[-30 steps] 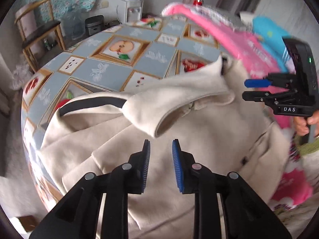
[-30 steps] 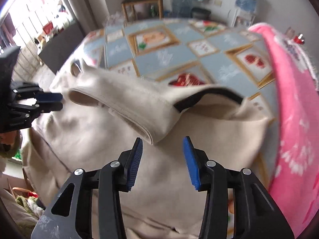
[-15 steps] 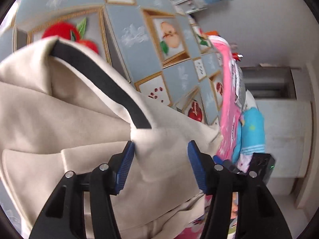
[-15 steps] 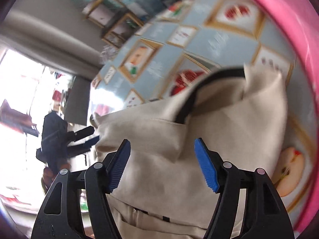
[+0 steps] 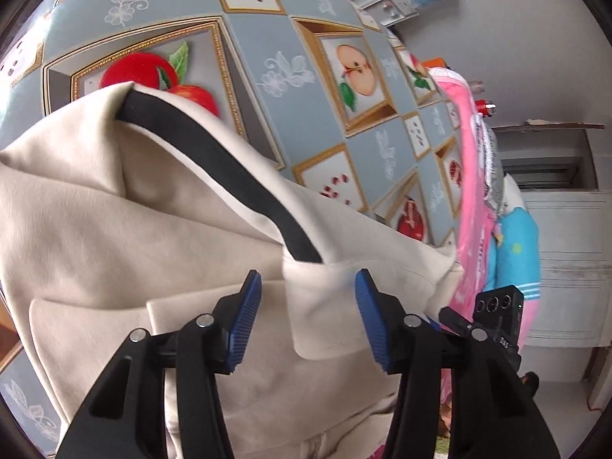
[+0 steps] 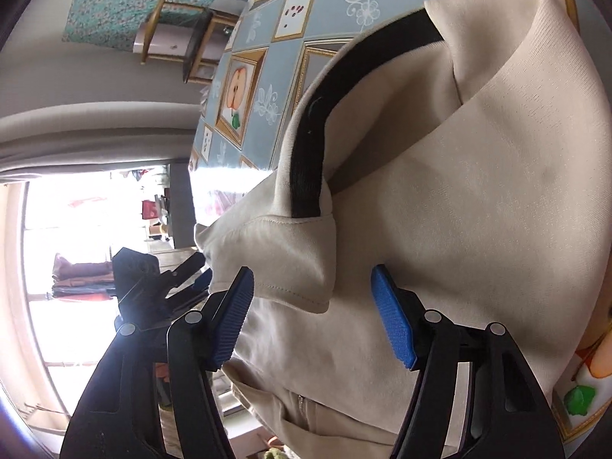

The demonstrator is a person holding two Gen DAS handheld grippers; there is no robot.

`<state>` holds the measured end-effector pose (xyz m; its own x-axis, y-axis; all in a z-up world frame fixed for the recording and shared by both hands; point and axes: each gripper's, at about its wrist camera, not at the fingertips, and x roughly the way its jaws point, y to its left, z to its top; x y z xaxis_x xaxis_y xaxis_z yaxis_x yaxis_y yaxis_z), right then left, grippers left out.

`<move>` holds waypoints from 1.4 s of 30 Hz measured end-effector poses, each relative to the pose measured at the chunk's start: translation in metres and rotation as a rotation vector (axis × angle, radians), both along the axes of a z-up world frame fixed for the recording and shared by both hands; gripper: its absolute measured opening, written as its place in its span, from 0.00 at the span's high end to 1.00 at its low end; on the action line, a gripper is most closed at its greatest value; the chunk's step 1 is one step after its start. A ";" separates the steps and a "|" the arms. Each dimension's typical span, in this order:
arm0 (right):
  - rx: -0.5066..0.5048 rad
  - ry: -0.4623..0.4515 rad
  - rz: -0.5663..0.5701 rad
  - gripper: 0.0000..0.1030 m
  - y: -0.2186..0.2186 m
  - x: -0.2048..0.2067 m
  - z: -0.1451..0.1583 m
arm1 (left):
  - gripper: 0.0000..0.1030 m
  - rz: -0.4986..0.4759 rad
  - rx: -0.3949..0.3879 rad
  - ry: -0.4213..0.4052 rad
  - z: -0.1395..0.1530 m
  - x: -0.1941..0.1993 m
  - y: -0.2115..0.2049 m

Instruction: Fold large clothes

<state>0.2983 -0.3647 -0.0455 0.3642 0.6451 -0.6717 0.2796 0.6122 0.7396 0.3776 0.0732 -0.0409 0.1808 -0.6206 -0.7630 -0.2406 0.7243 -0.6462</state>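
A beige jacket (image 5: 114, 229) (image 6: 478, 210) with a black band (image 5: 214, 157) (image 6: 317, 126) inside its collar lies crumpled on the fruit-patterned tablecloth (image 5: 287, 69) (image 6: 267, 95). My left gripper (image 5: 308, 319) straddles one folded collar end; its jaws are closing, and the blue pads stand clear of the cloth on both sides. My right gripper (image 6: 311, 315) straddles the other collar end, jaws also closing, pads not touching. Each view shows the other gripper beyond the collar: the right gripper (image 5: 478, 325) and the left gripper (image 6: 183, 275).
A pink blanket (image 5: 470, 176) and a blue cloth (image 5: 512, 244) are heaped along the table's far side. A wooden chair (image 6: 183, 38) stands past the table edge, near a bright window (image 6: 76, 248). A white cabinet (image 5: 566, 267) stands behind the heap.
Both grippers rolled and dropped toward the collar. Their jaws widened, and a collar end now sits between each pair of pads.
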 end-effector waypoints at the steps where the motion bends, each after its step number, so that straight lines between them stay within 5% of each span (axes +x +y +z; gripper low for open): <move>1: 0.008 0.004 -0.004 0.40 -0.001 0.001 -0.001 | 0.52 0.003 -0.001 0.013 -0.003 0.002 -0.001; 17: 0.059 0.009 0.023 0.59 -0.005 -0.001 -0.005 | 0.61 -0.149 0.037 0.010 -0.003 -0.001 -0.024; 21: 0.064 0.007 0.060 0.71 0.003 0.005 -0.003 | 0.81 -0.194 0.108 -0.046 0.003 0.000 -0.032; 26: -0.124 -0.057 0.145 0.87 0.023 0.014 0.014 | 0.89 -0.294 0.245 -0.174 0.015 0.004 -0.047; 34: -0.711 -0.235 0.294 0.89 0.073 0.053 0.041 | 0.89 -0.339 0.442 -0.333 0.015 0.030 -0.068; 38: -0.813 -0.247 0.325 0.89 0.074 0.075 0.033 | 0.89 -0.378 0.526 -0.396 0.013 0.037 -0.079; 42: -0.771 -0.249 0.338 0.89 0.058 0.076 0.025 | 0.89 -0.429 0.568 -0.435 0.010 0.030 -0.085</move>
